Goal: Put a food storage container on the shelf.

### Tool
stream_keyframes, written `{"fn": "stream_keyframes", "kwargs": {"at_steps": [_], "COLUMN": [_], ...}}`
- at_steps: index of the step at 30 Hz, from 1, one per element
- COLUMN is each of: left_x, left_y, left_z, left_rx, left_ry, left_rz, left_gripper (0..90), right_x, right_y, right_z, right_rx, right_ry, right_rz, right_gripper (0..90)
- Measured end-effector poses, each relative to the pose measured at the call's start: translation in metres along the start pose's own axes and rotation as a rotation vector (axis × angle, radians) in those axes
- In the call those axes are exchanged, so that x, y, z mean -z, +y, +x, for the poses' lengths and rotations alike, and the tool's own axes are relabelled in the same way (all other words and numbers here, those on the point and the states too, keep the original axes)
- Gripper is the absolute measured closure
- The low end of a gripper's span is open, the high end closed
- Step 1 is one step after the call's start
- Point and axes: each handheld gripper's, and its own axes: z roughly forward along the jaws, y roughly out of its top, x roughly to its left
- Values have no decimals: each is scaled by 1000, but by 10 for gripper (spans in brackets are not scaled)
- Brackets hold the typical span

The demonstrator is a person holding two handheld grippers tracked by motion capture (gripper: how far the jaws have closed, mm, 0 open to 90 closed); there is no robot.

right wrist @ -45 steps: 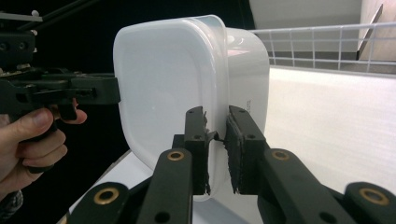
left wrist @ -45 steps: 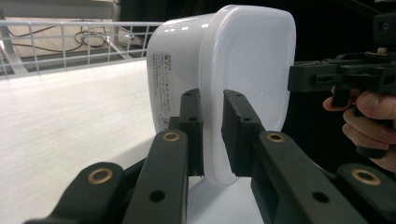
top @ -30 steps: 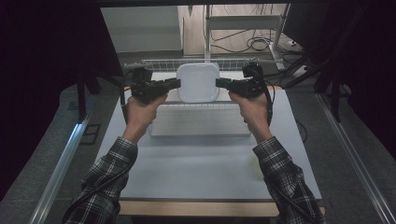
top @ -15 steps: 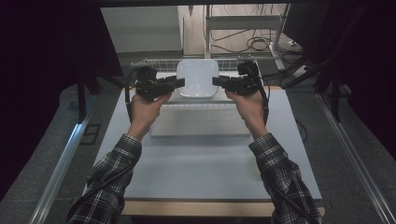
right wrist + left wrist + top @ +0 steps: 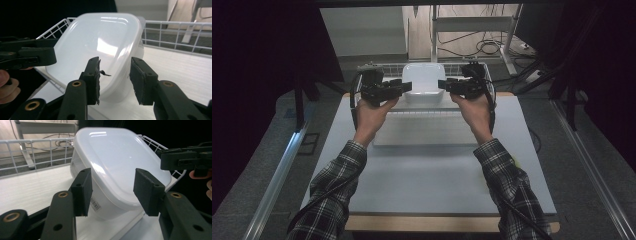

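Note:
A white lidded plastic container (image 5: 424, 81) sits in a white wire basket (image 5: 486, 70) at the table's far end. My left gripper (image 5: 408, 86) is at its left side and my right gripper (image 5: 441, 84) at its right side, tips pointing inward at each other. Both sets of jaws have just been opening. In the left gripper view the container's (image 5: 117, 162) corner lies between the spread pads of the left gripper (image 5: 112, 188), with a gap at the right pad. In the right gripper view the container's (image 5: 100, 45) edge lies between the parted pads of the right gripper (image 5: 115, 76).
A flat white board (image 5: 422, 131) lies on the grey table (image 5: 422, 185) just in front of the basket. The basket's wire wall (image 5: 37, 145) rises behind the container. A metal shelf frame (image 5: 472, 25) and cables stand beyond the table. Dark curtains flank both sides.
Both grippers' jaws have widened away from the container's sides. The container and hands have shifted slightly farther away, and the container now rests in the basket.

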Motion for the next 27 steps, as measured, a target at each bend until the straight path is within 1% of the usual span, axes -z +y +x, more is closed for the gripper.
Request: {"fn": "stream_keyframes", "kwargs": {"at_steps": [1, 2, 4, 6, 7, 8, 10, 12, 13, 14, 16, 17, 18, 19, 20, 22, 23, 24, 25, 26, 27], "left_x": [-1, -1, -3, -5, -5, -7, -8, -8, -7, -7, -4, -1, 1, 1, 3, 7, 7, 11, 13, 13, 17], "left_y": [1, 1, 3, 4, 4, 6, 6, 6, 6, 6, 5, 4, 3, 3, 1, -3, -3, -7, -9, -9, -13], "left_z": [0, 0, 1, 1, 1, 1, 0, 0, -1, -1, 0, 0, 1, 1, 2, 1, 1, -1, -2, -2, -4], "left_rx": [-3, -3, -17, -27, -27, -46, -56, -63, -72, -72, -69, -60, -57, -57, -55, -70, -70, -86, -97, -97, -116], "left_ry": [8, 8, 30, 48, 48, 65, 81, 89, 93, 93, 82, 55, 32, 32, -10, -24, -24, -36, -39, -39, -44], "left_rz": [-3, -3, -4, -7, -7, -9, -11, -11, -12, -12, -20, -34, -32, -32, -12, -2, -2, 15, 21, 21, 30], "left_gripper": [490, 486, 474, 474, 471, 470, 451, 438, 421, 401, 384, 334, 312, 287, 262, 230, 212, 186, 166, 152, 134], "right_x": [-1, -1, -3, -5, -5, -5, -6, -6, -5, -5, -4, -1, 0, 0, 2, 4, 6, 7, 8, 8, 10], "right_y": [0, 0, 1, 1, 1, 1, 0, 0, -1, -1, -1, -2, -2, -2, -4, -7, -8, -9, -11, -11, -14], "right_z": [0, 0, 2, 2, 2, 2, 1, 2, 2, 2, 2, 2, 2, 2, 3, 4, 5, 6, 8, 8, 10], "right_rx": [5, 5, 12, 12, 12, 13, 13, 17, 21, 21, 22, 18, 18, 18, 15, 17, 21, 26, 31, 31, 41], "right_ry": [-10, -10, -30, -38, -38, -48, -52, -59, -61, -61, -49, -29, -21, -21, -7, 7, 13, 17, 21, 21, 31], "right_rz": [-7, -7, -16, -22, -22, -28, -38, -45, -44, -44, -54, -65, -65, -65, -52, -47, -49, -49, -50, -50, -49], "right_gripper": [604, 604, 604, 599, 599, 592, 580, 563, 545, 545, 516, 482, 470, 470, 441, 418, 405, 390, 375, 375, 349]}}
